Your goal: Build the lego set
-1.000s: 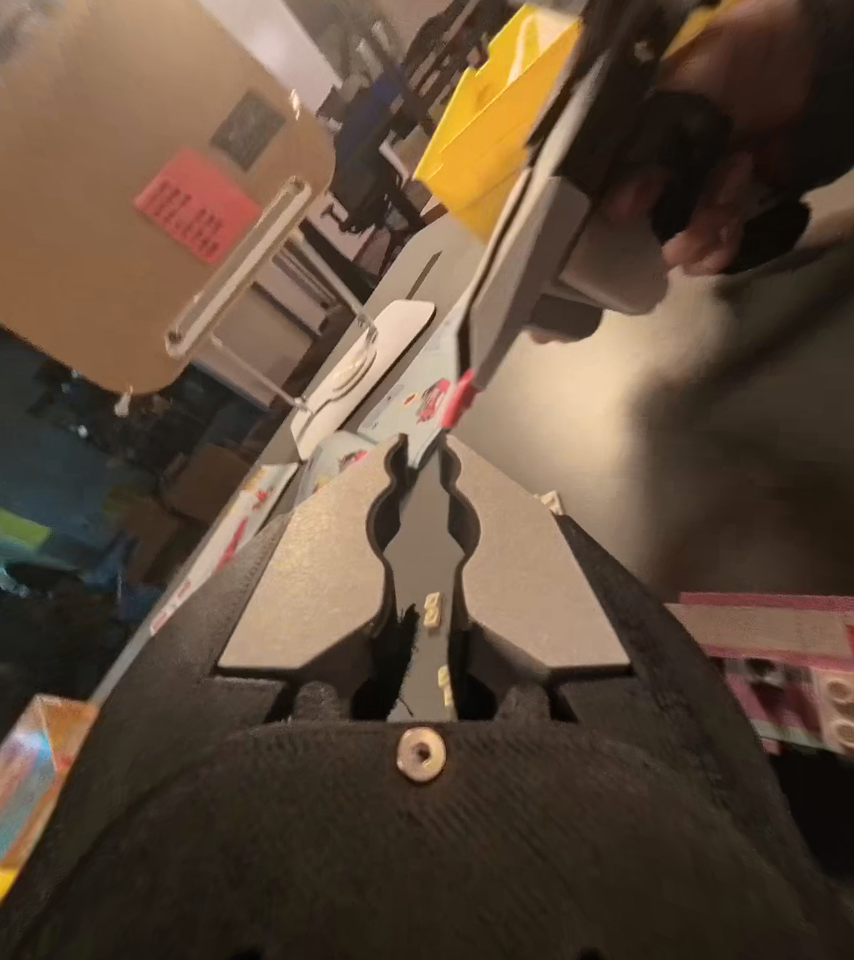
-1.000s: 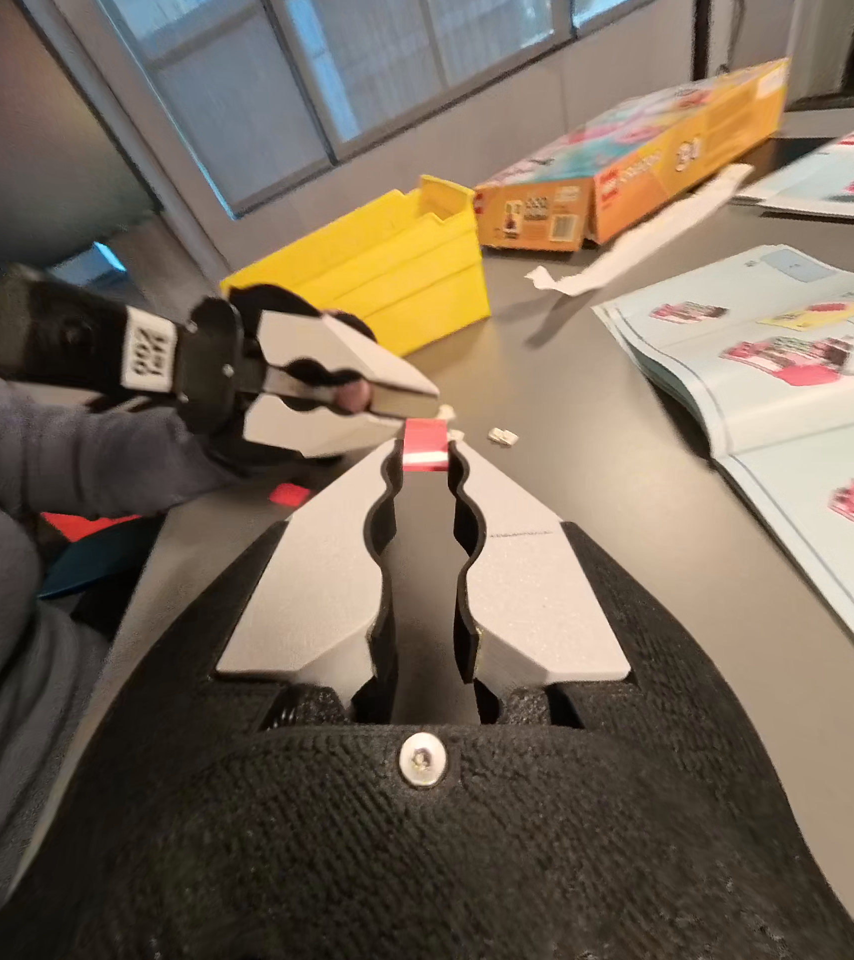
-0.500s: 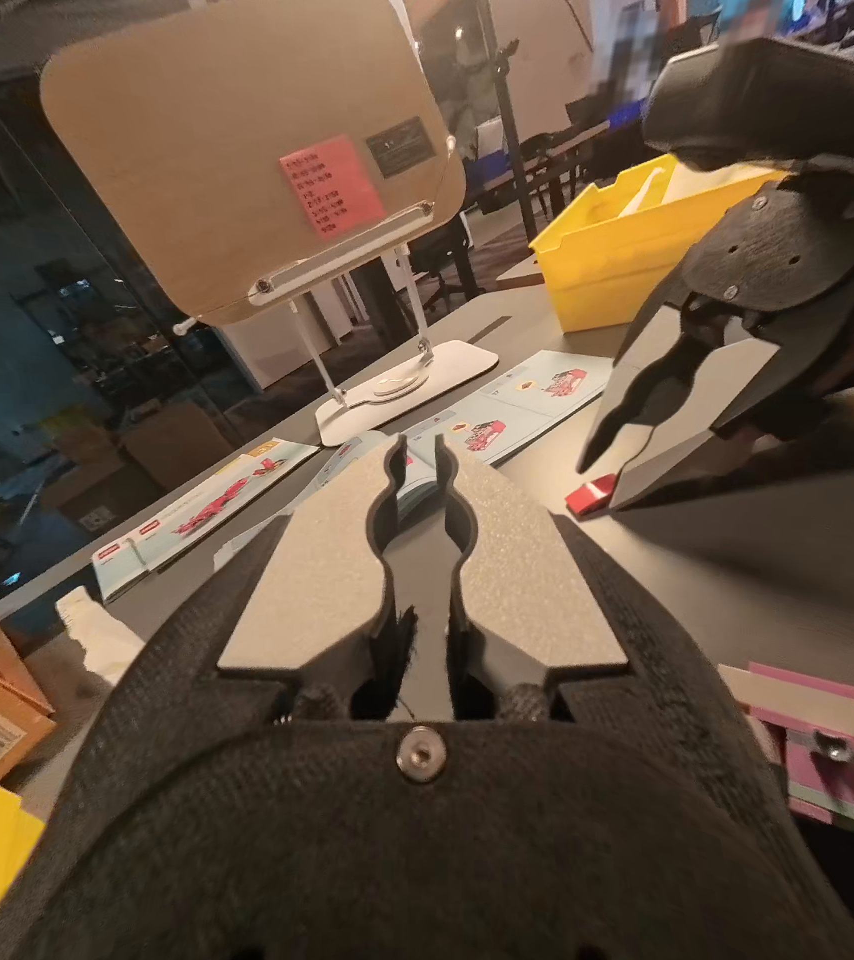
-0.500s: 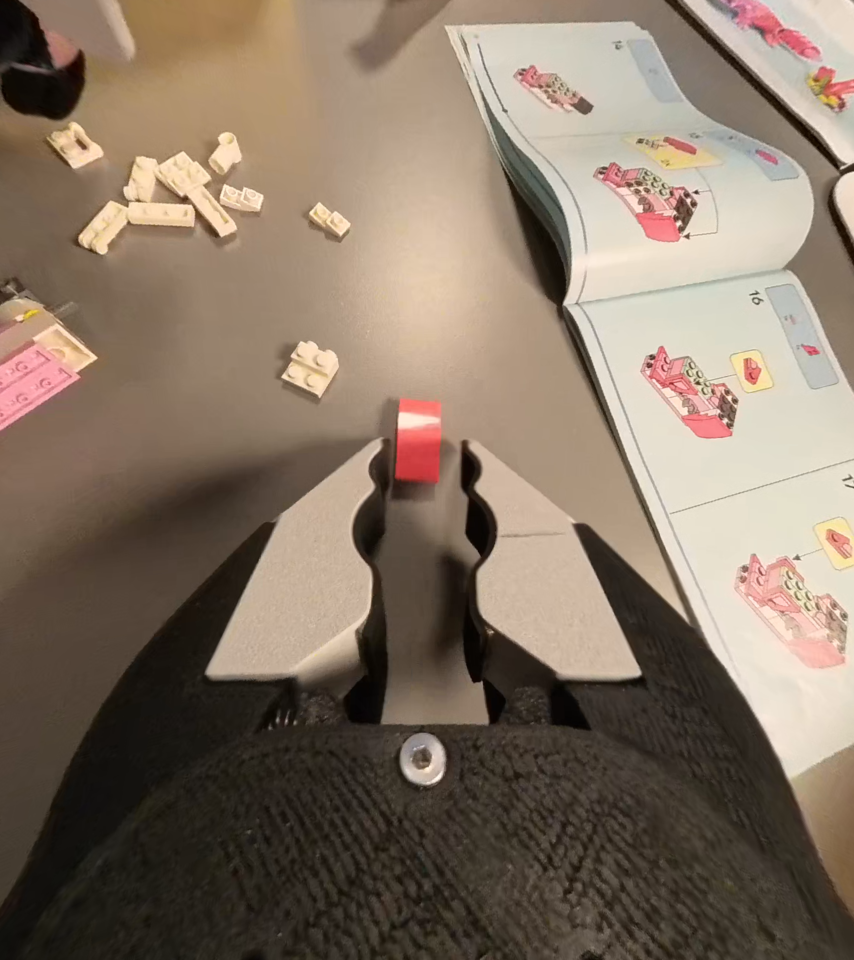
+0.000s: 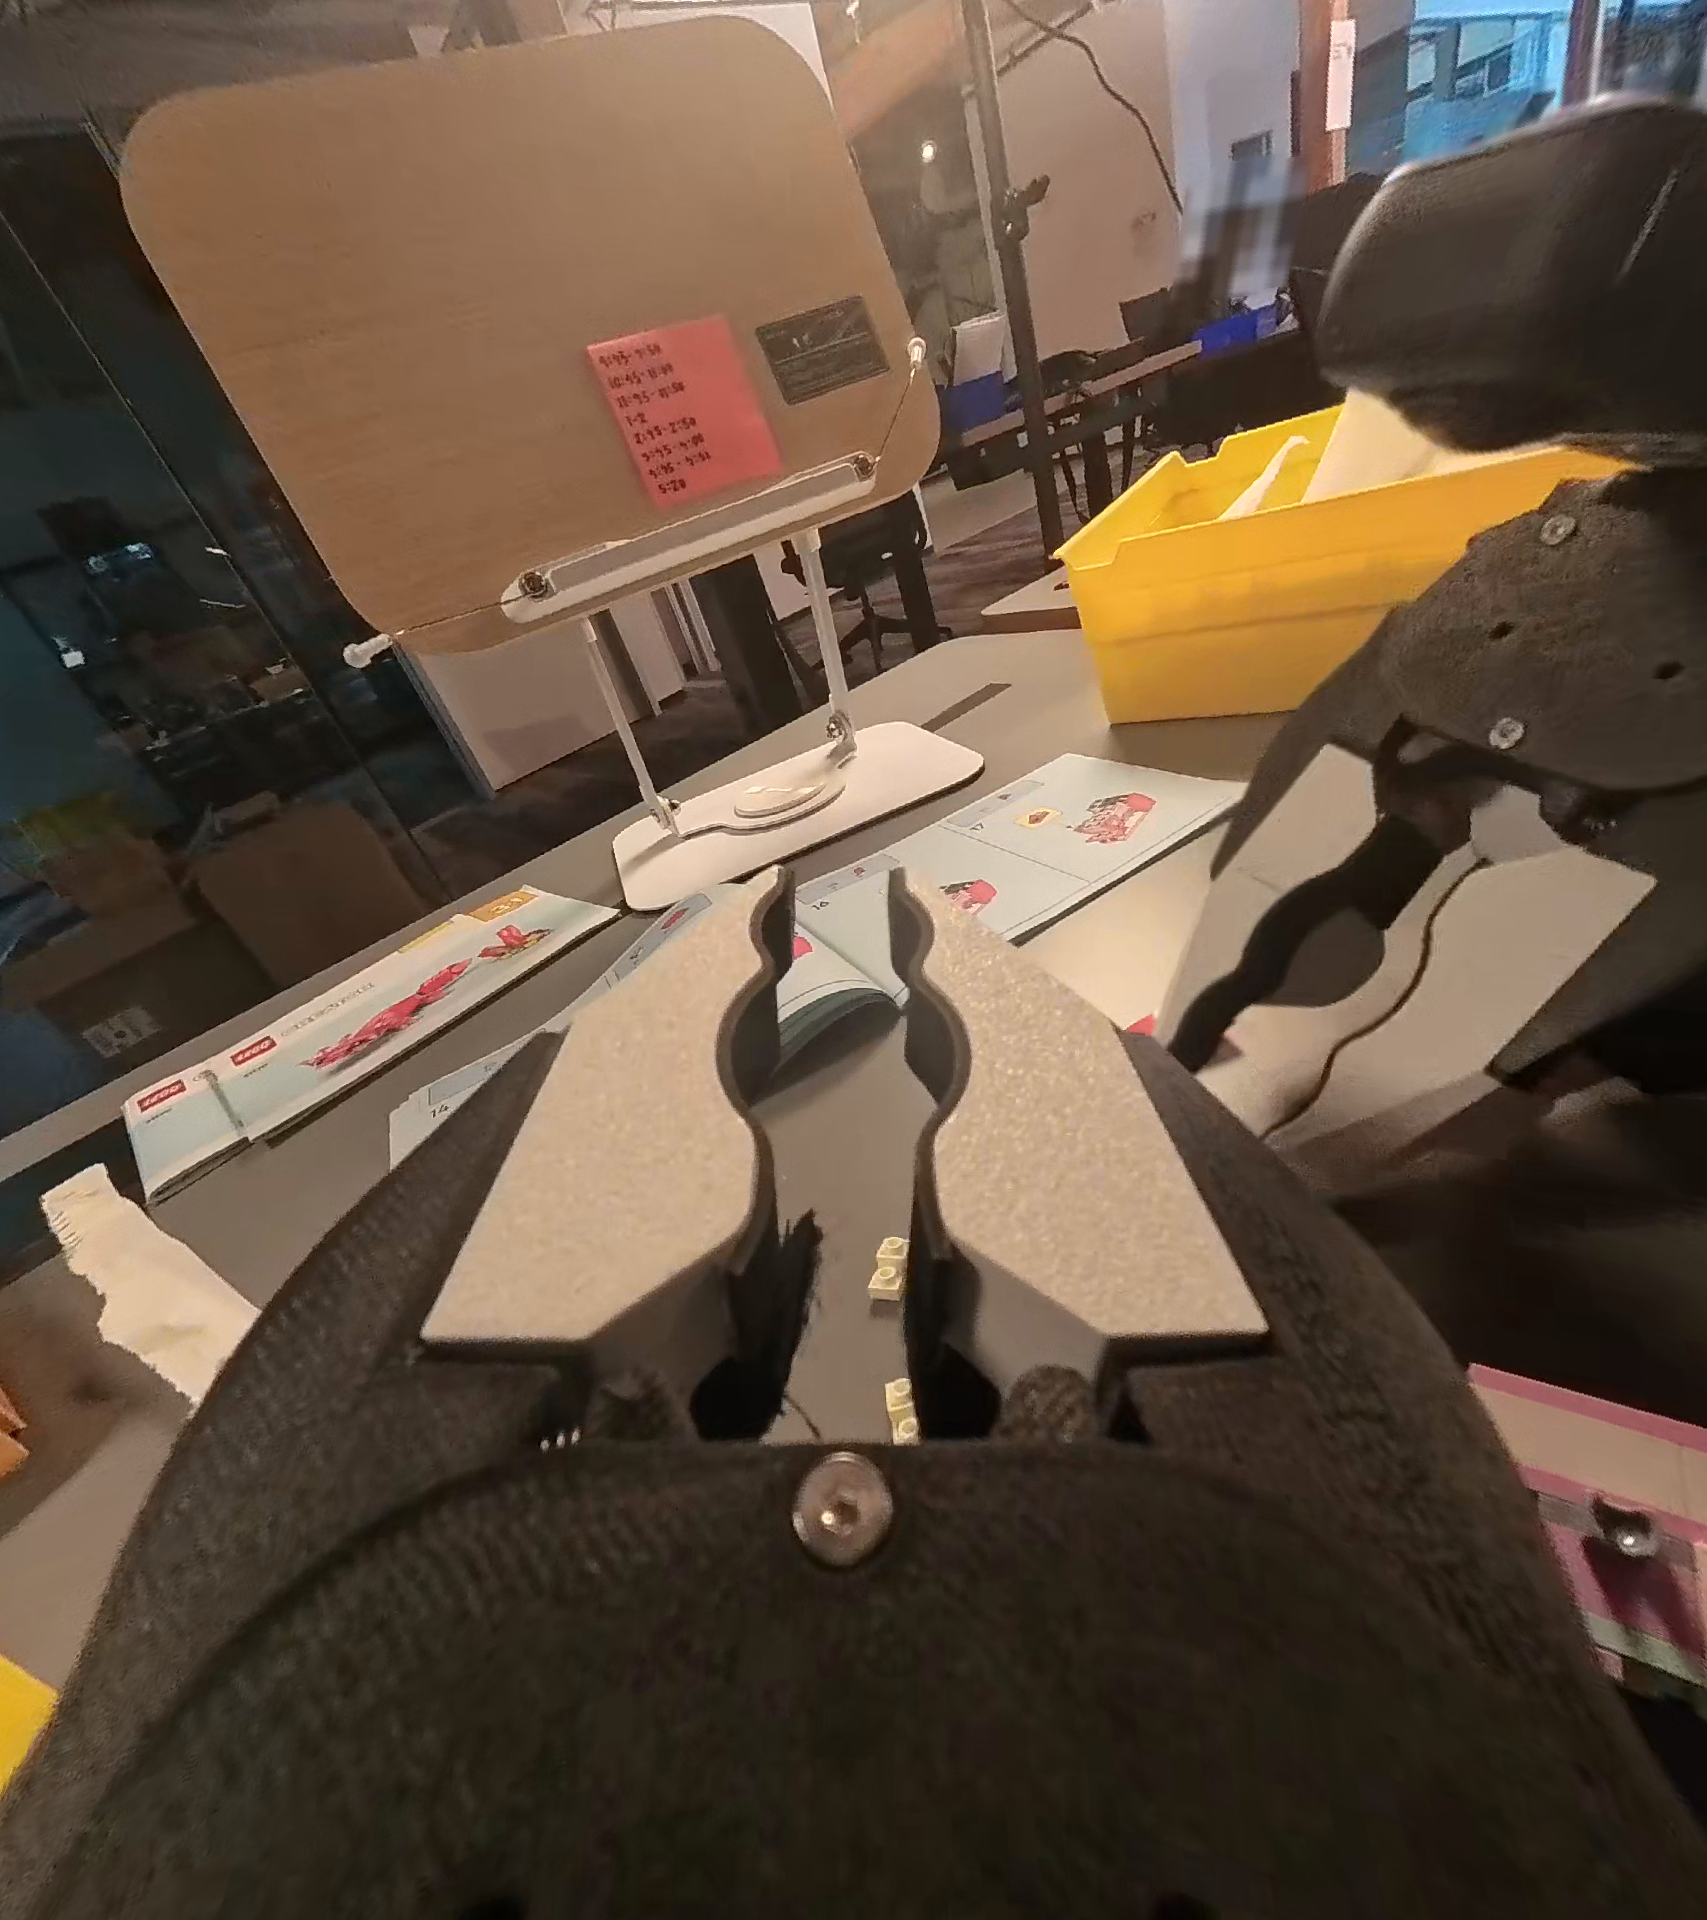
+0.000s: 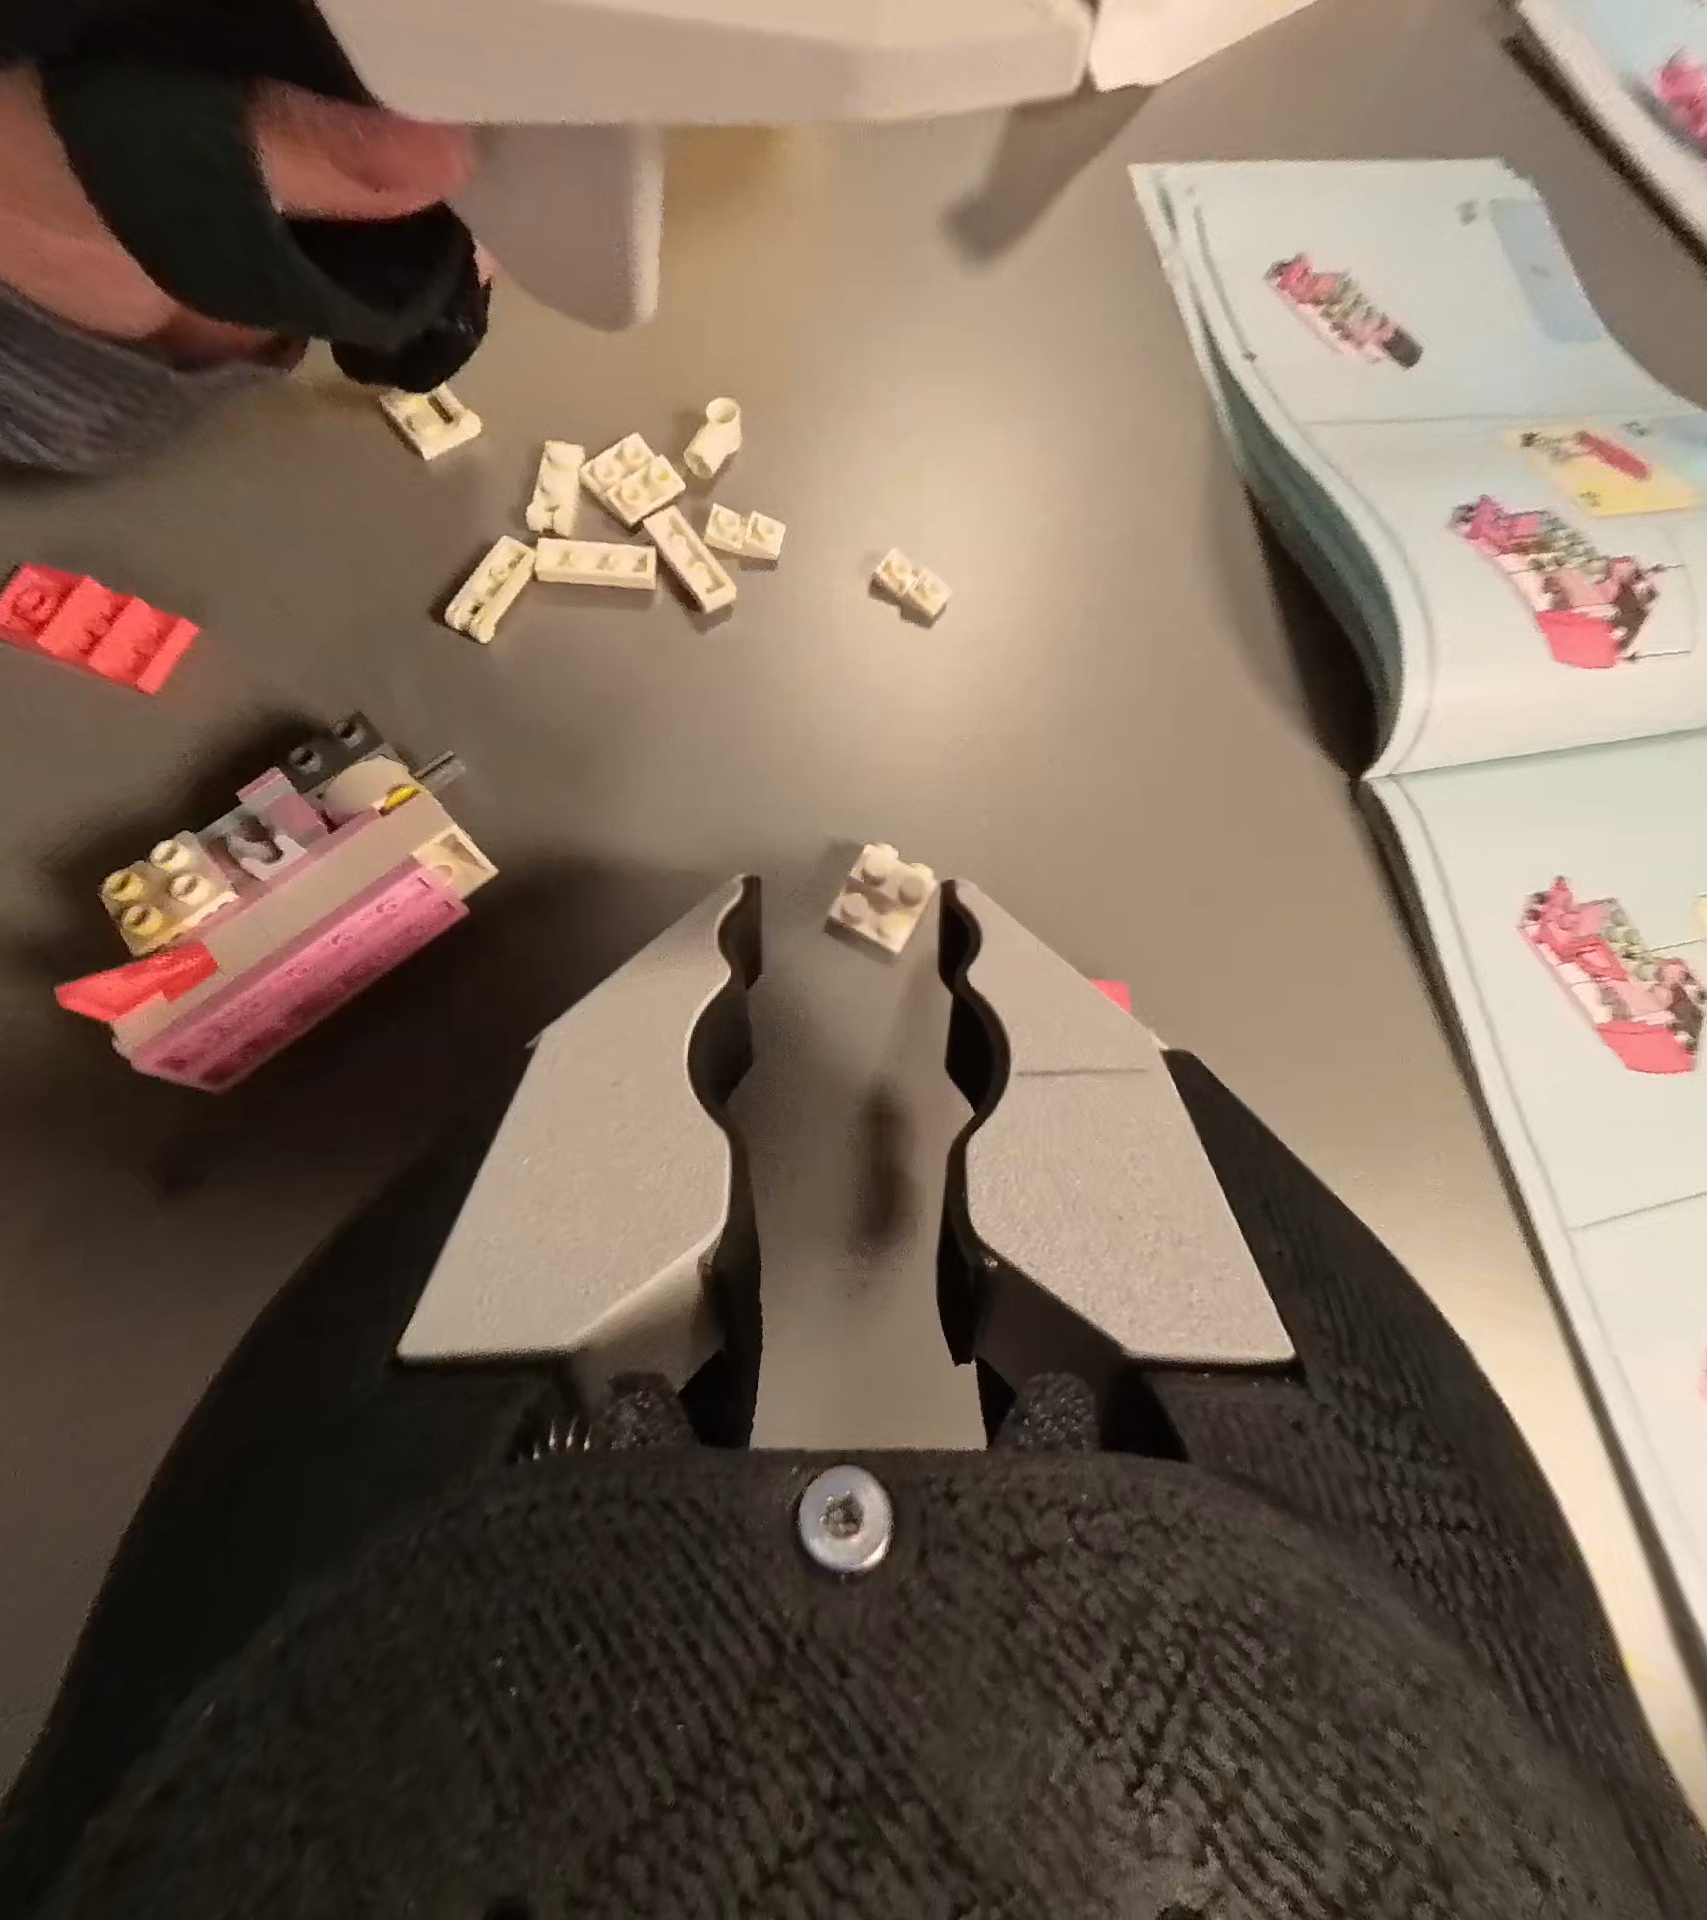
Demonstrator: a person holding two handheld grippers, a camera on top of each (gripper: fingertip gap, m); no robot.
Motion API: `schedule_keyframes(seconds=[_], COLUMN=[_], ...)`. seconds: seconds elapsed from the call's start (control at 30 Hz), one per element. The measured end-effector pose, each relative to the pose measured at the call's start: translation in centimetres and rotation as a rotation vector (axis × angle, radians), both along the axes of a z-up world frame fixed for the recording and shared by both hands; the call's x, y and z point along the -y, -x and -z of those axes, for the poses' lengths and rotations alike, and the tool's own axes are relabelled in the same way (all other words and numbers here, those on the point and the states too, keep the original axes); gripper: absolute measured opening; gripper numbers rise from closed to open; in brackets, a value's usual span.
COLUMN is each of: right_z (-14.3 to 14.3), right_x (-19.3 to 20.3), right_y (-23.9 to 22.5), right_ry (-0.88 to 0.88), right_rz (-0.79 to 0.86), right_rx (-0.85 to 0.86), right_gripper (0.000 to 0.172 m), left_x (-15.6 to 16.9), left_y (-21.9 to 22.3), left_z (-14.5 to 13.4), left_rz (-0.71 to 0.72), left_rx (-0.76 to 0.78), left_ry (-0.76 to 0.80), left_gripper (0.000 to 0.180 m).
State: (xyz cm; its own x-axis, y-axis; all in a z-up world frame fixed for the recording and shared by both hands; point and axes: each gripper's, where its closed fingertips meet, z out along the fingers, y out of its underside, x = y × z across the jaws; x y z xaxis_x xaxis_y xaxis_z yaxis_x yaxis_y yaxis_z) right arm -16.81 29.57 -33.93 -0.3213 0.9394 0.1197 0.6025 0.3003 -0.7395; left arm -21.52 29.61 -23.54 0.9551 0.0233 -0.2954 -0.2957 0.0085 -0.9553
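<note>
Right wrist view: we see the right gripper (image 6: pixel 849 904) open, a cream brick (image 6: pixel 880 896) lying near its tips at frame centre. The left gripper (image 5: pixel 836 909) also stands open, holding nothing.

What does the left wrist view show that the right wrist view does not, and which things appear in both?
Only the left wrist view shows the wooden book stand with a pink note, the yellow plastic bin and the right gripper, open above the table. Only the right wrist view shows the loose white bricks, the flat red plate and a small white brick lying free between the open fingers. Both show the open instruction booklet and the pink brick model.
</note>
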Motion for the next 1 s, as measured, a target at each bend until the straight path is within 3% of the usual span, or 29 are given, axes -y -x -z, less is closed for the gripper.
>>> schedule_keyframes(seconds=[0.13, 0.23, 0.37, 0.6, 0.77, 1.0], right_z=[0.5, 0.6, 0.4, -2.6, -3.7, -5.3], right_x=[-0.1, -0.6, -0.9, 0.7, 2.1, 3.5], right_y=[0.1, 0.2, 0.0, -1.7, -3.4, -3.9], right_ry=[0.066, 0.105, 0.126, 0.166, 0.134, 0.115], right_rz=[0.050, 0.090, 0.066, -0.241, -0.403, -0.476], right_rx=[0.030, 0.031, 0.023, -0.189, -0.264, -0.341], right_gripper=[0.030, 0.016, 0.015, 0.014, 0.014, 0.013], left_x=[0.0, -0.1, -0.1, 1.1, 2.9, 3.1], left_y=[0.0, -0.1, -1.1, -5.9, -8.8, -9.5], left_z=[0.0, 0.2, 0.6, 3.5, 3.7, 4.8], left_rz=[0.005, 0.018, 0.098, 0.446, 0.712, 0.720], left_rx=[0.006, 0.013, 0.021, -0.059, 0.167, 0.119], left_ry=[0.000, 0.009, 0.033, 0.217, 0.327, 0.400], left_gripper=[0.017, 0.018, 0.024, 0.028, 0.031, 0.026])
